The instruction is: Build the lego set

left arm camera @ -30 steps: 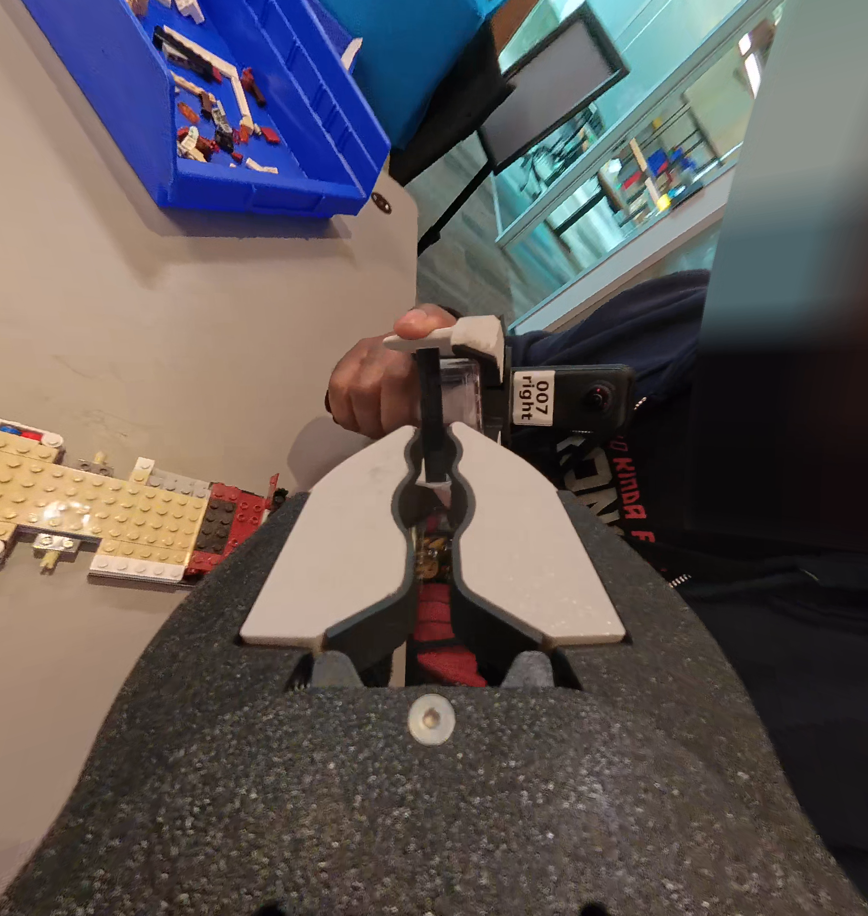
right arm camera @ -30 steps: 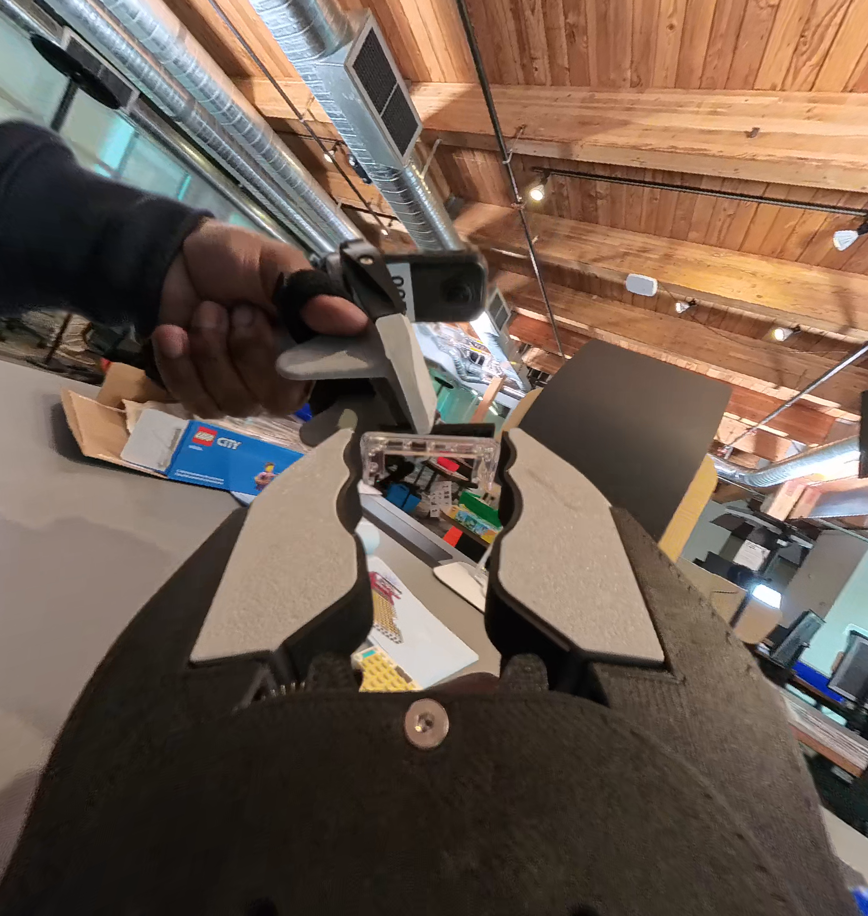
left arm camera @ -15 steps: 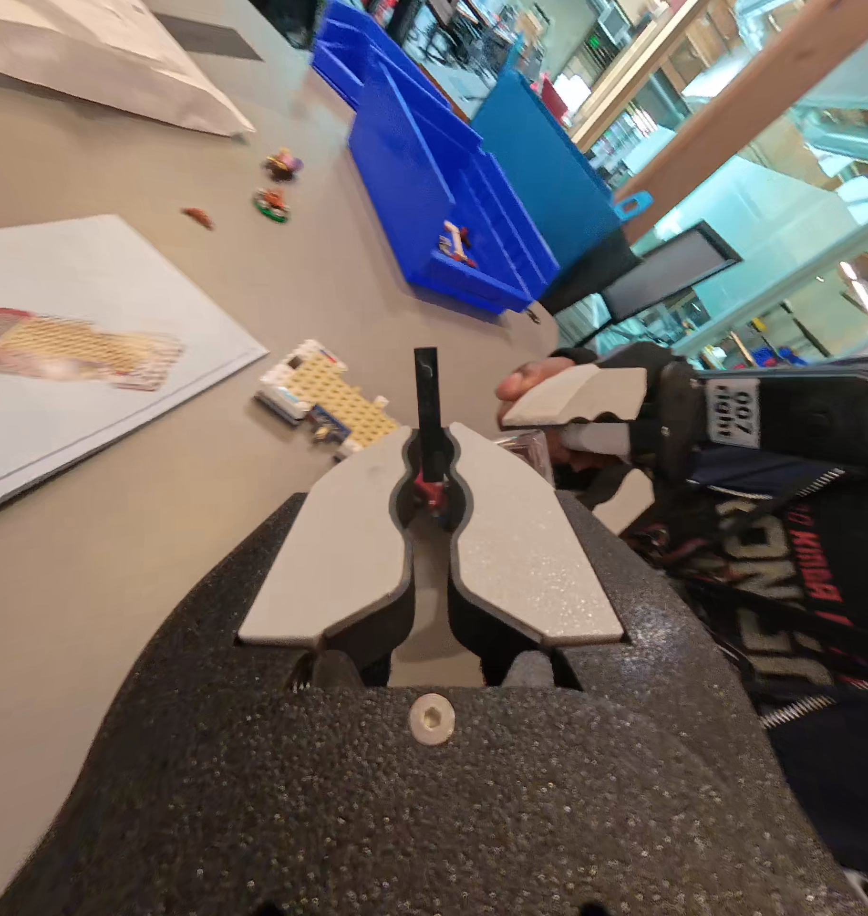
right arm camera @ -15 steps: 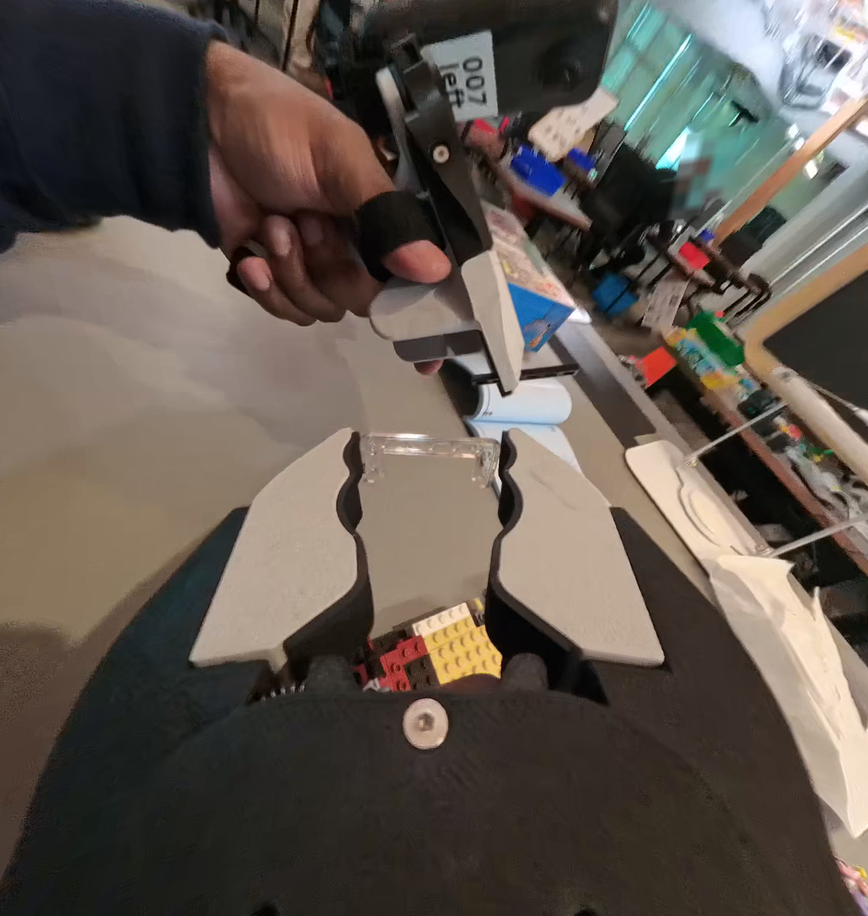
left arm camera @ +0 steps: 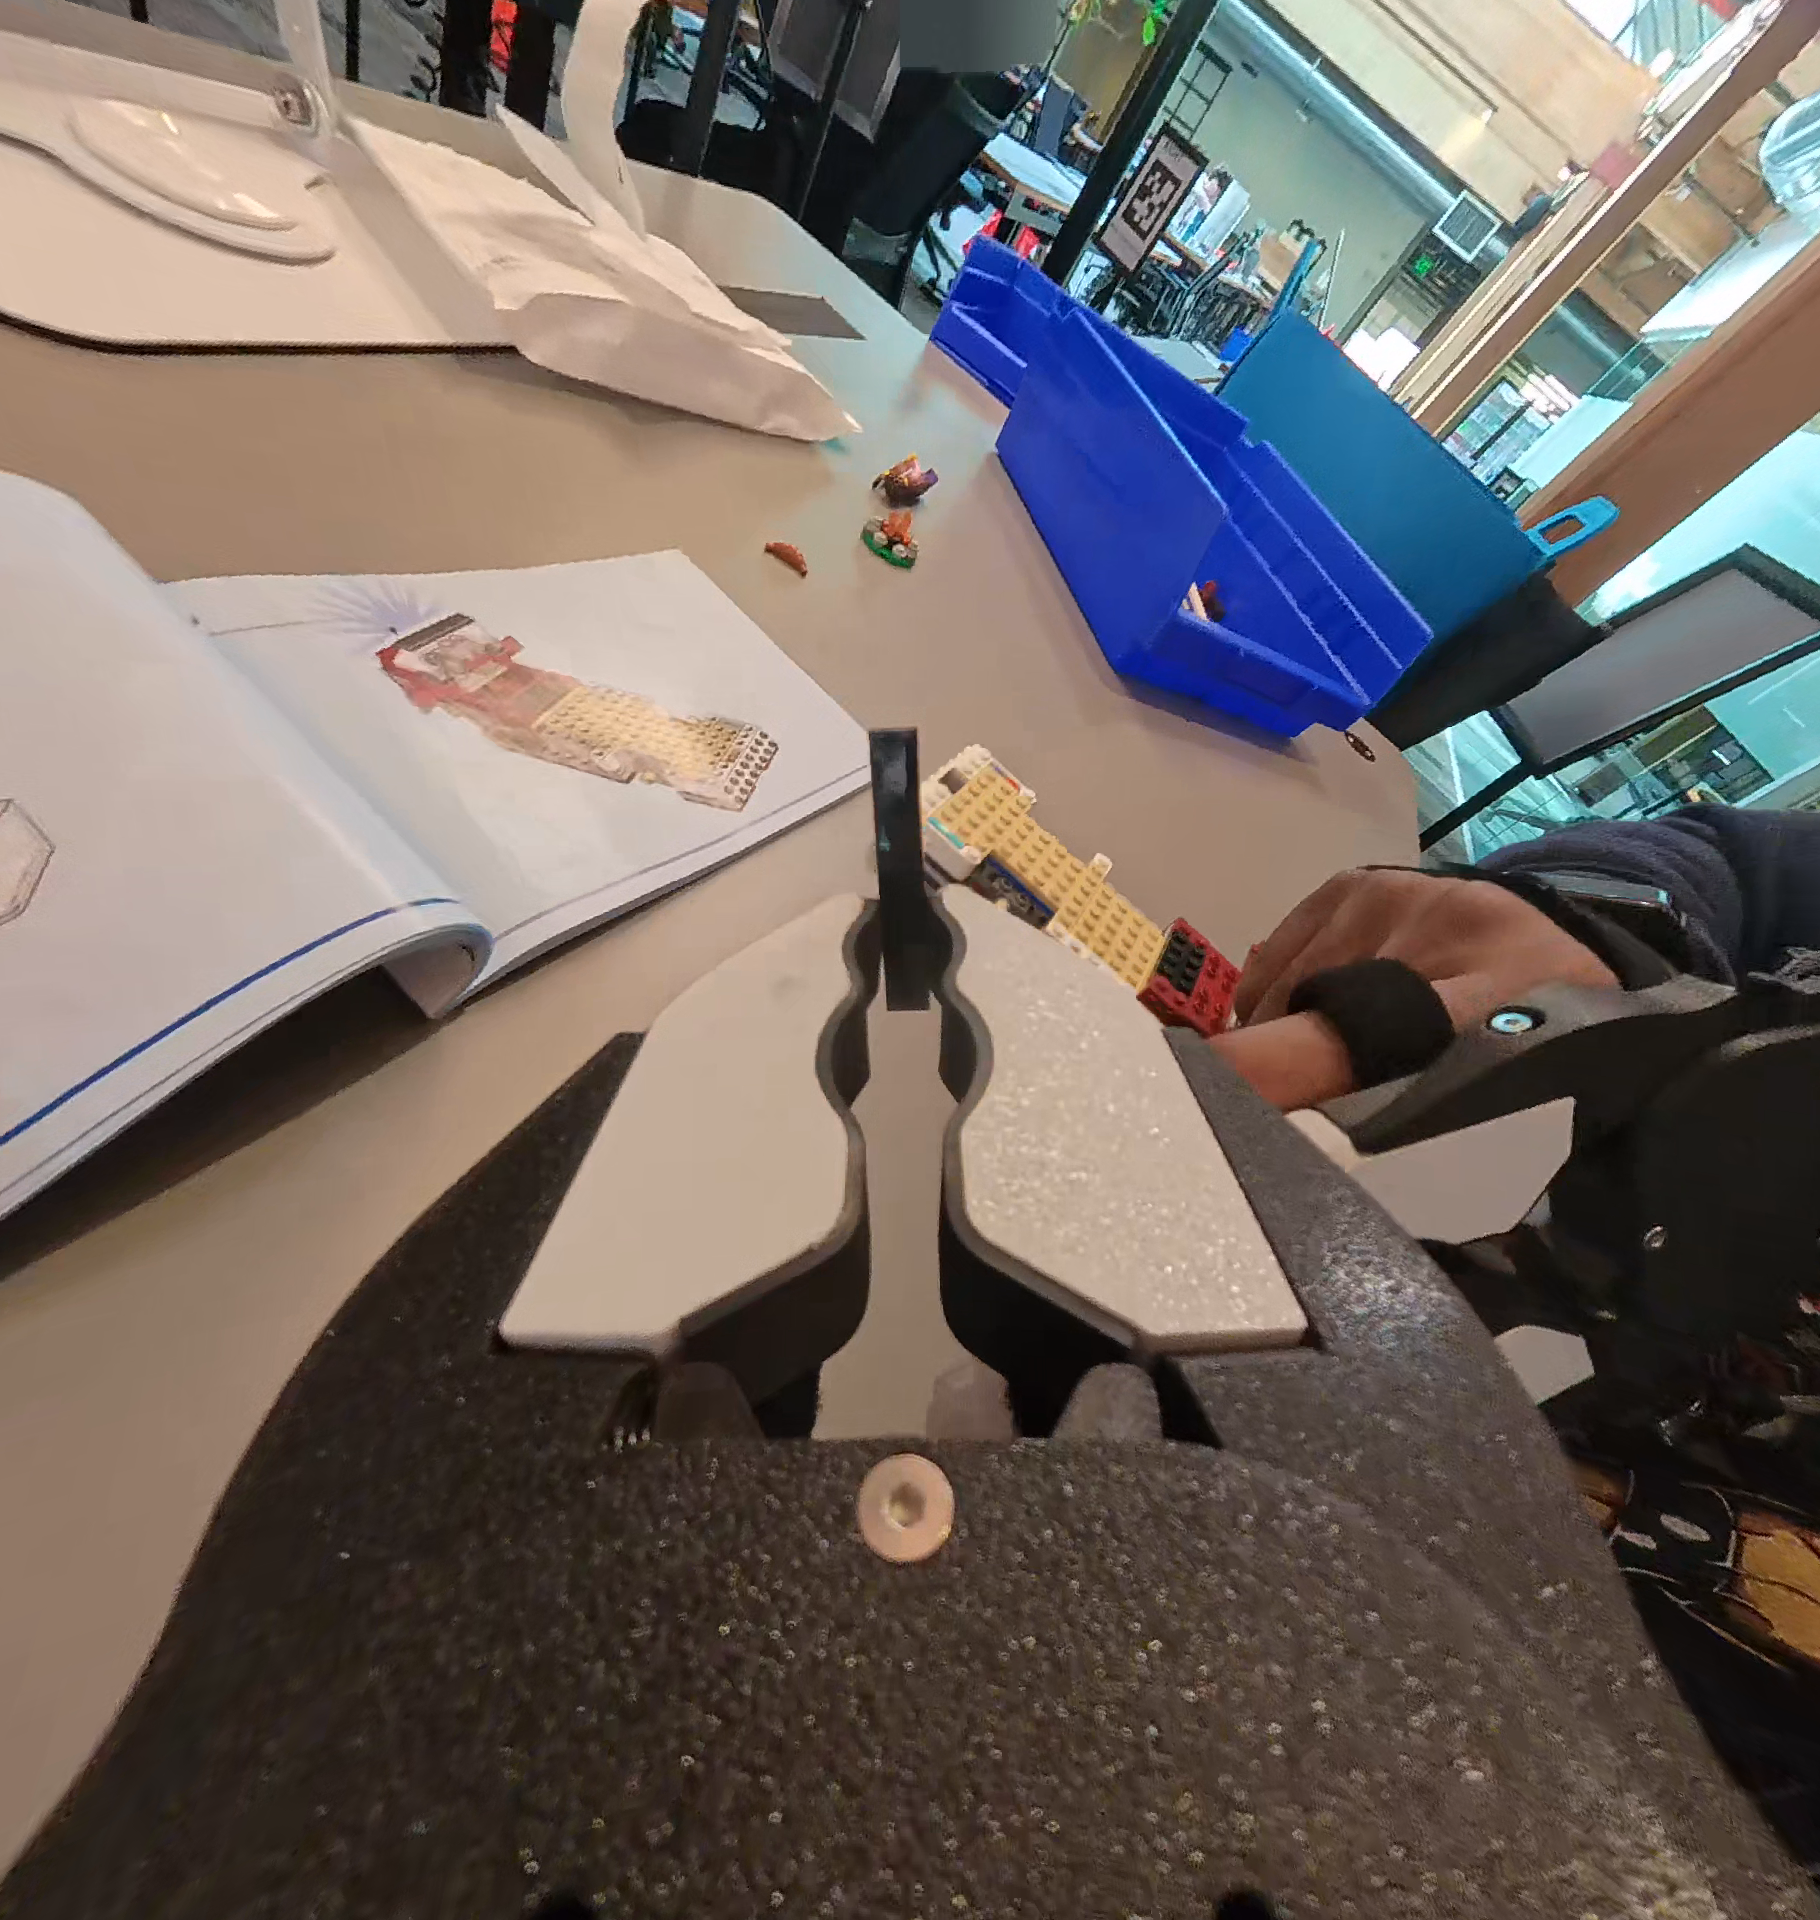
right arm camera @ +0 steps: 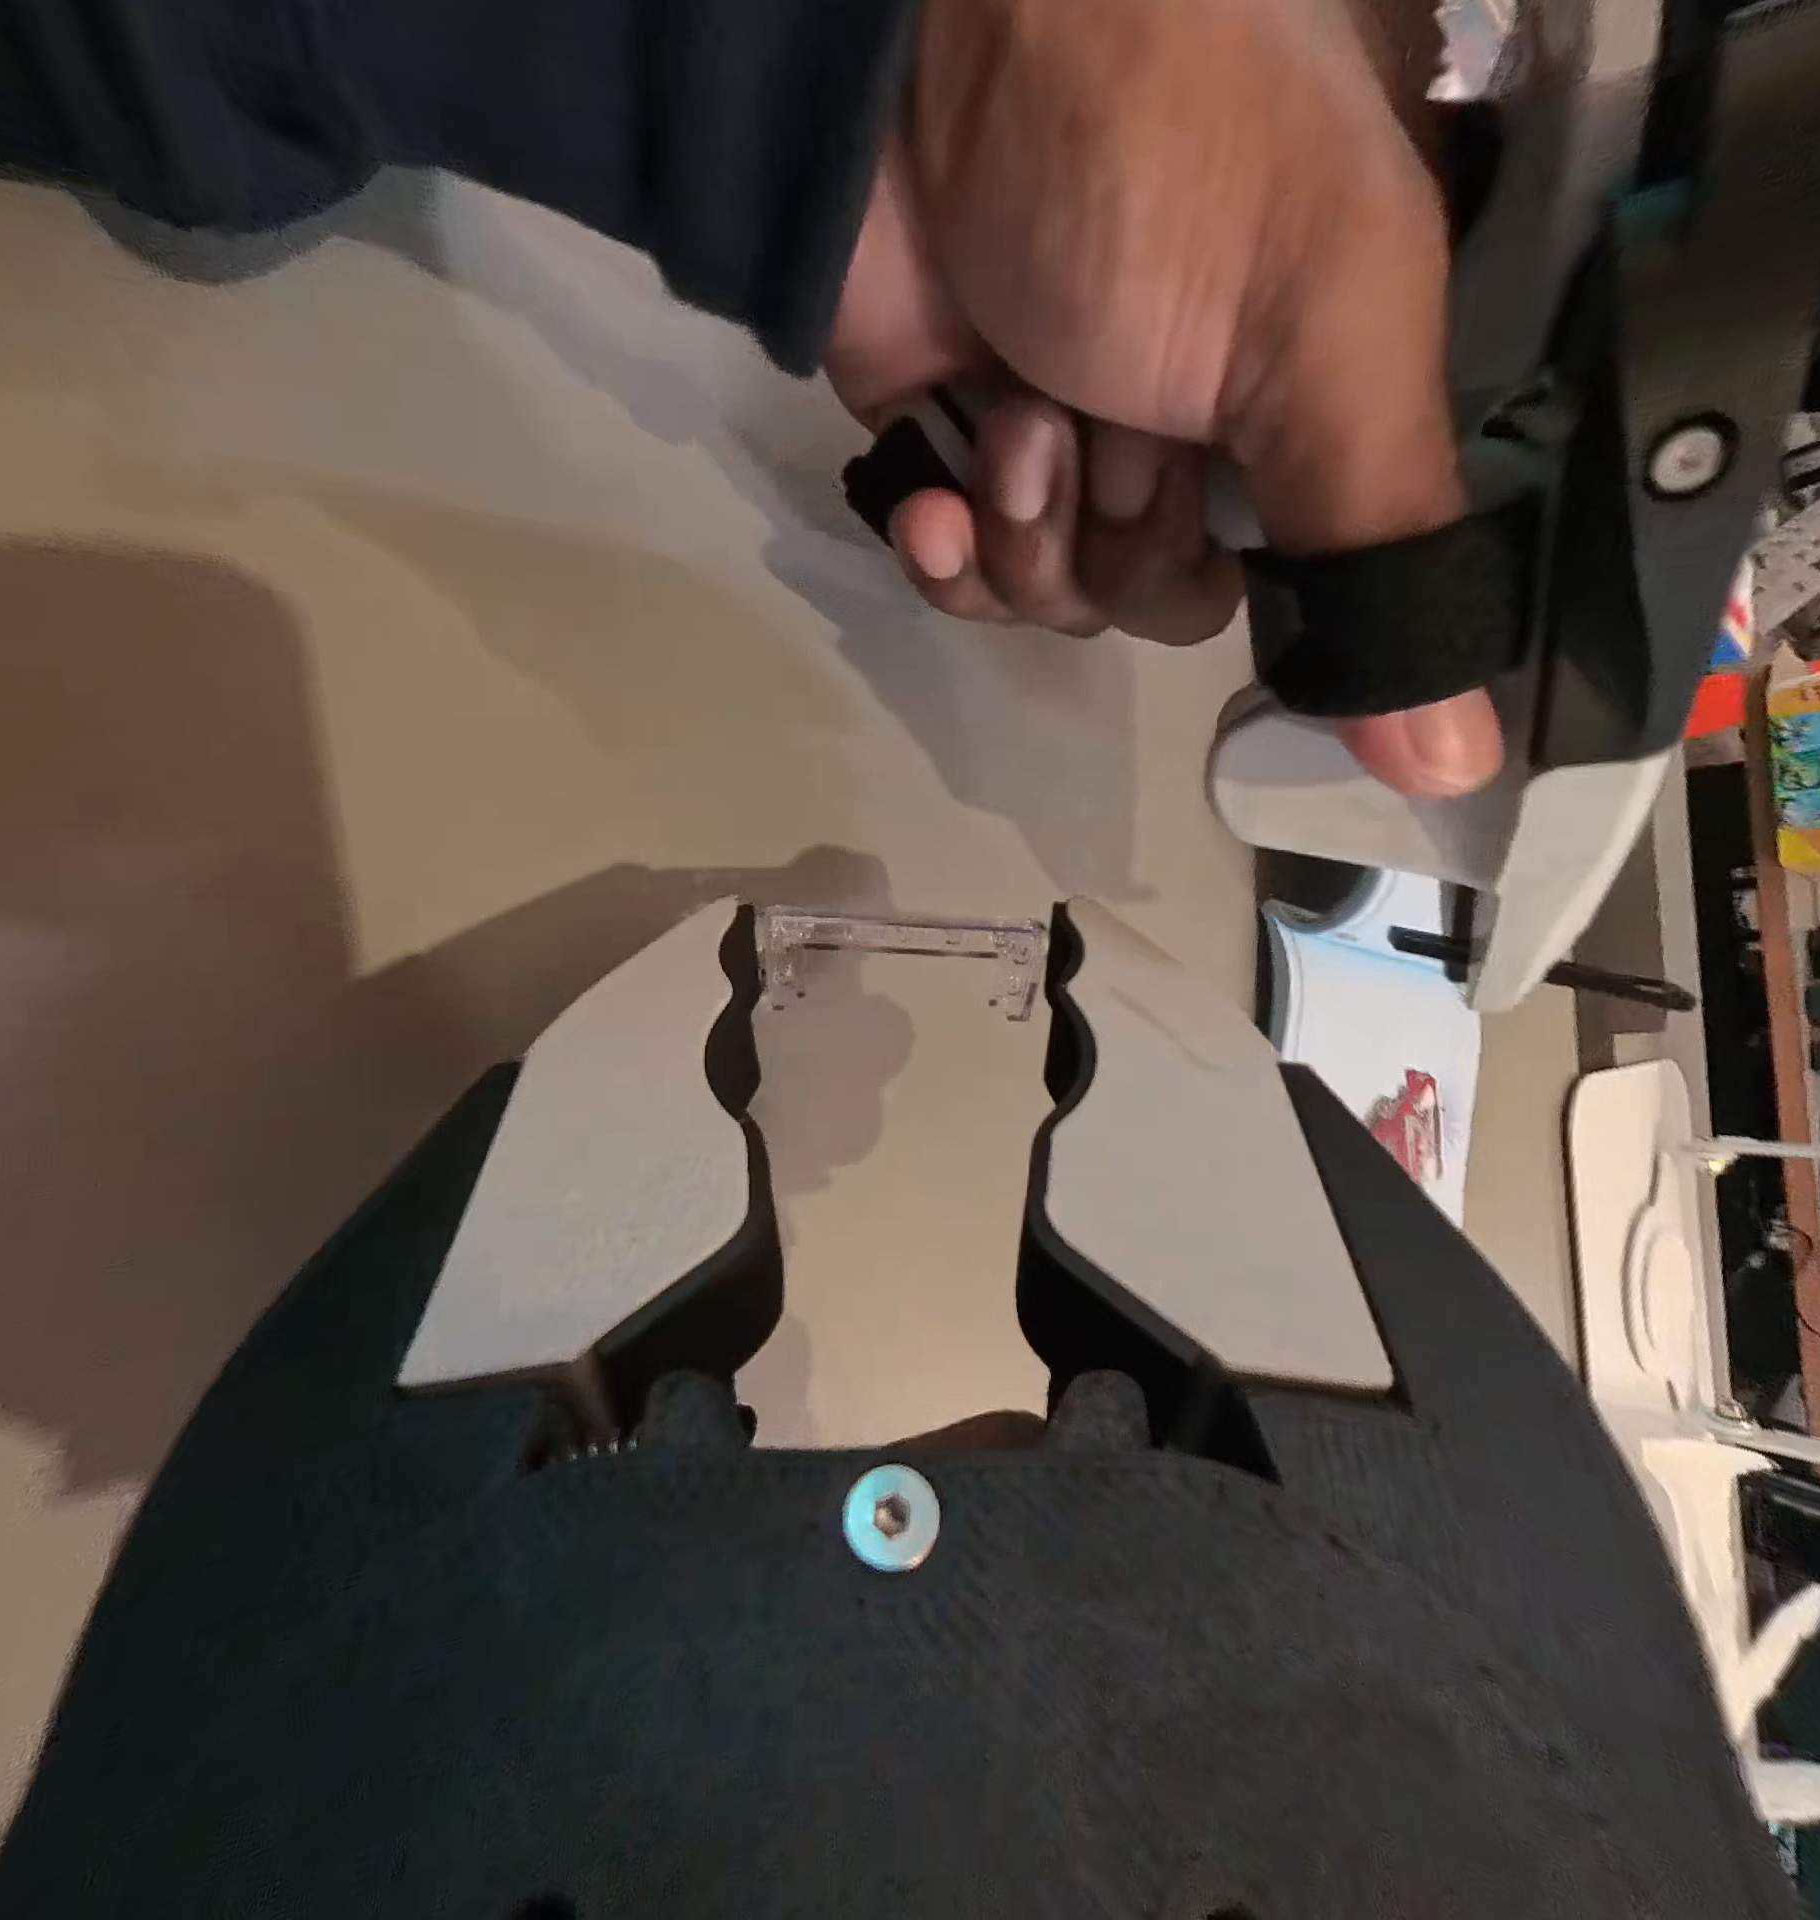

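Your left gripper point(left arm camera: 901, 925) is nipped narrow on a thin black strip point(left arm camera: 893, 821), which stands up past the fingertips. Just beyond it, to the right, lies the tan-and-red brick model point(left arm camera: 1072, 894); the open booklet point(left arm camera: 366, 790) sits to the left. Your right gripper point(right arm camera: 901, 945) stands wide, both pads pressed on a clear plastic piece point(right arm camera: 901, 925) spanning the tips, above the table point(right arm camera: 470, 675).

Your left gripper point(left arm camera: 901, 935) pinches a thin black strip point(left arm camera: 898, 831) upright at frame centre. Just behind it lies a tan brick build point(left arm camera: 1051, 883), with an open booklet point(left arm camera: 366, 790) left and blue bins point(left arm camera: 1176, 540) upper right.
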Motion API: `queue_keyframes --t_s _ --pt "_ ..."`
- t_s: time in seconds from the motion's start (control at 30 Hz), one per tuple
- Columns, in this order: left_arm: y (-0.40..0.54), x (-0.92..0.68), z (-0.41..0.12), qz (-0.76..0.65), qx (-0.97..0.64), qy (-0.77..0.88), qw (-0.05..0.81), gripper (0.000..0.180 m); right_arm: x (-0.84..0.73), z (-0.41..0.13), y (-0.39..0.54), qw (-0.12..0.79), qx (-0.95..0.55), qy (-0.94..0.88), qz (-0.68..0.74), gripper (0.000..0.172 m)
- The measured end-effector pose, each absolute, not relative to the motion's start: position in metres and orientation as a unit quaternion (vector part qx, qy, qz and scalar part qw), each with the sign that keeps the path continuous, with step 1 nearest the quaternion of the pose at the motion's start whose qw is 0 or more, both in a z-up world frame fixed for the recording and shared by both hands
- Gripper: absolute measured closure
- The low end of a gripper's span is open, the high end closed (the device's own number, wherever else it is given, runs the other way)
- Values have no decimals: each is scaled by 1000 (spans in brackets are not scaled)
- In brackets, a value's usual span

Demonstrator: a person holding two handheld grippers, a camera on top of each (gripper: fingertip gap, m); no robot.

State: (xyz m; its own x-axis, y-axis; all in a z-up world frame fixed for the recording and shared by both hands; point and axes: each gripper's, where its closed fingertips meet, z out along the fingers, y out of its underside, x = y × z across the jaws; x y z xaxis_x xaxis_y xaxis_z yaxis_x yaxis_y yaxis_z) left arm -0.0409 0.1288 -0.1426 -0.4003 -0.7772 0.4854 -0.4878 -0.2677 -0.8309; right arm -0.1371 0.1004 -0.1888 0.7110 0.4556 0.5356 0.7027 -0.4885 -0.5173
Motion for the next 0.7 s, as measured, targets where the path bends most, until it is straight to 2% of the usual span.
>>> queue_keyframes --t_s 0.47,0.7 --pt "127 -42 -153 -574 -543 602 116 172 -126 -217 100 284 -908 -282 -125 118" --pt "129 -41 -158 -573 -549 598 113 172 -119 -199 101 316 -910 -246 -111 113"
